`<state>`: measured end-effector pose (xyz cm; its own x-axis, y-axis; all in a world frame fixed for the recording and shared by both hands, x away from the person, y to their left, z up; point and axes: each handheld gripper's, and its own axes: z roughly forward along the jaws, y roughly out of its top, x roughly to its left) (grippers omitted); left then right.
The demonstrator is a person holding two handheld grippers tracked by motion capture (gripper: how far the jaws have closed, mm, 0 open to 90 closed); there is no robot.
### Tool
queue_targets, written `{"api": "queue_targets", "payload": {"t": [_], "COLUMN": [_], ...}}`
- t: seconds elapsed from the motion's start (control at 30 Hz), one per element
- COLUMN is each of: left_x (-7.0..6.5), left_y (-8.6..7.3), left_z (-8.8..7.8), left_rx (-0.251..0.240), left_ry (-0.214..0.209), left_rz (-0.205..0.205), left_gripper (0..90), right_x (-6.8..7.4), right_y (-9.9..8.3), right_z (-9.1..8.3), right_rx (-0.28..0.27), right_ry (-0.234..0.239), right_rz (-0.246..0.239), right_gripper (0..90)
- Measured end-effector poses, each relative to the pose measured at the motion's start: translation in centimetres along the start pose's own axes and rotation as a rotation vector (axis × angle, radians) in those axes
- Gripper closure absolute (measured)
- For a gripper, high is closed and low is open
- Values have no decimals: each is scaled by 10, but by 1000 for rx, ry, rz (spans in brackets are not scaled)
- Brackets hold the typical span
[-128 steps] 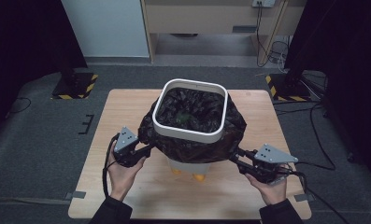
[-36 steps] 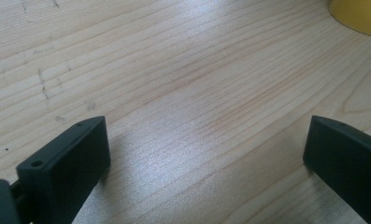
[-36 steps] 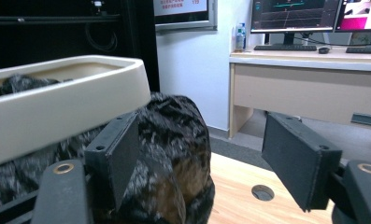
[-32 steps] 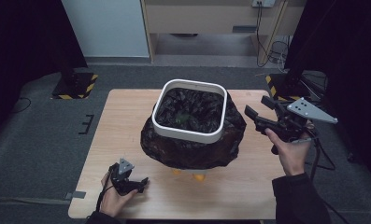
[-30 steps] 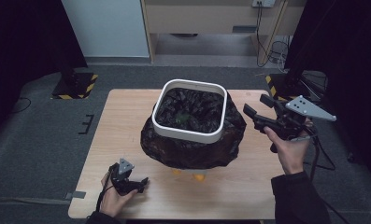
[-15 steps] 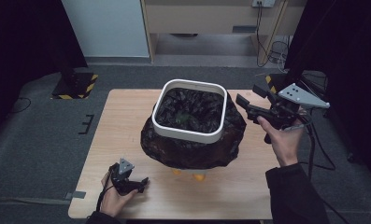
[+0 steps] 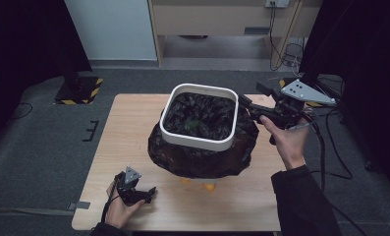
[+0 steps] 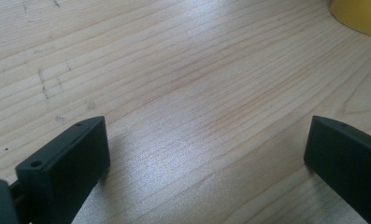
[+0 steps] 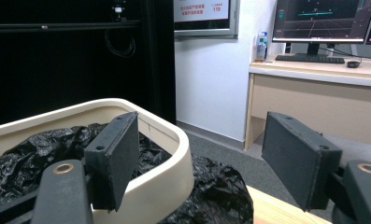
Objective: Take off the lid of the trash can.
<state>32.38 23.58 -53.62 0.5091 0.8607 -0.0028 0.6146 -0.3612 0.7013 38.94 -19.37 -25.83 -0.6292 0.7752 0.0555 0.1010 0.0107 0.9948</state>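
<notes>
In the high view, a white bin [image 7: 198, 118] is seen at the middle of a wooden table [image 7: 133, 129], lined with a black bag [image 7: 202, 155] whose skirt is draped over the rim and bunched around the bin's lower half. Something small and green is glimpsed inside the bin, too blurred to be told. Orange feet [image 7: 208, 186] are seen under the bag's near edge. The right gripper [image 7: 249, 101] is held in the air just beside the bin's right far corner, its jaws pointed toward the rim and spread, with nothing pinched between them. The left gripper [image 7: 152, 191] is rested low on the table, well apart from the bin, on its near left side. In the left gripper view, the left gripper's jaws are seen spread wide over bare wood grain, nothing between them, and a yellow curved edge [image 8: 360, 16] is caught at the top right corner. In the right gripper view, the bin's rim [image 9: 174, 144] is seen close behind the spread jaws, one jaw standing over the bag-lined inside and the other outside the rim; whether the rim is touched cannot be told. A desk [image 9: 323, 86] with monitors [image 9: 321, 18] is seen beyond the bin.
</notes>
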Motion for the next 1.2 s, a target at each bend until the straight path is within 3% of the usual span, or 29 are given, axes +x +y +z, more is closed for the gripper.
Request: {"api": "queue_targets", "payload": {"t": [0.77, 1.0, 1.2], "left_x": [0, 0, 0], "left_y": [0, 0, 0], "left_z": [0, 0, 0], "left_rx": [0, 0, -5], "left_ry": [0, 0, 0], "left_rz": [0, 0, -6], "left_gripper": [0, 0, 0], "right_x": [15, 16, 18], "right_y": [13, 13, 15], "right_z": [31, 39, 46], "right_rx": [32, 33, 42], "right_ry": [24, 43, 45], "right_rz": [-32, 3, -9], "right_gripper": [271, 269, 265]}}
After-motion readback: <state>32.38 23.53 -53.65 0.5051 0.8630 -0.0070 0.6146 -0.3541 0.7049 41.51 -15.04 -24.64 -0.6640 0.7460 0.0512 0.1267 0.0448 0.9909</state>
